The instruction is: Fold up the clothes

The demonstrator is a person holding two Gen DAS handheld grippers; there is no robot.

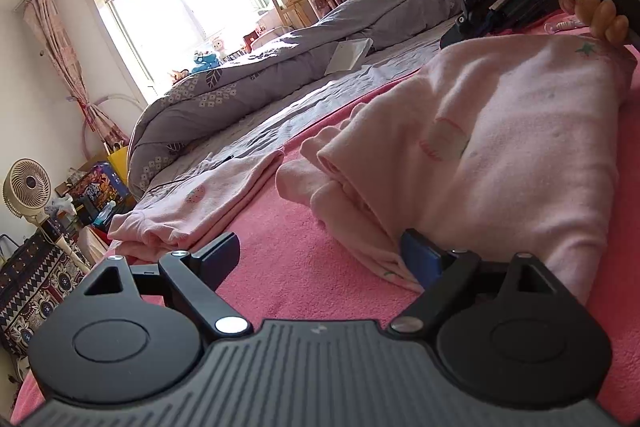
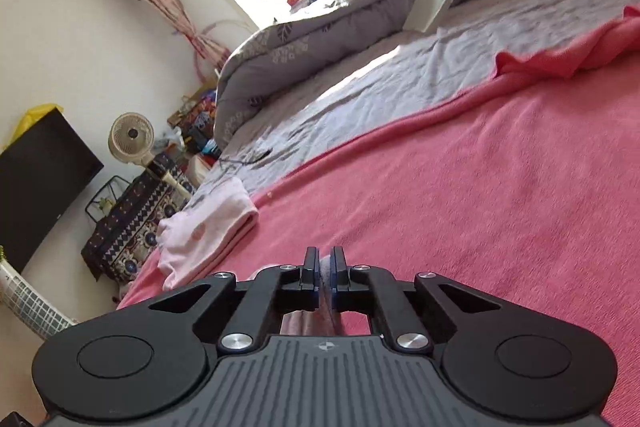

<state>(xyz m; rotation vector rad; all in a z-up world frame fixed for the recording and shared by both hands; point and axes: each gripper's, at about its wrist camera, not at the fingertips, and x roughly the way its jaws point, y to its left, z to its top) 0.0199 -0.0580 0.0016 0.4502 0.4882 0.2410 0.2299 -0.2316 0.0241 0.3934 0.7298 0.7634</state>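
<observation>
A pale pink garment point(image 1: 500, 147) with small printed motifs lies bunched on the pink blanket point(image 1: 296, 267) in the left wrist view. My left gripper point(image 1: 320, 247) stands open at its near edge, and the blue right pad point(image 1: 420, 259) touches the fabric's hem. At the far edge a hand holds my right gripper point(image 1: 460, 31). In the right wrist view that right gripper point(image 2: 325, 267) is shut, with a thin fold of the pale pink garment point(image 2: 326, 263) pinched between its pads. A second pale pink garment point(image 1: 192, 203) point(image 2: 208, 227) lies folded at the blanket's left edge.
A grey patterned duvet point(image 1: 280, 67) is heaped along the far side of the bed, with a white packet point(image 1: 348, 55) on it. Beyond the bed's left edge stand a fan point(image 1: 26, 187), a table with a patterned cloth point(image 2: 132, 227) and a dark screen point(image 2: 40, 179).
</observation>
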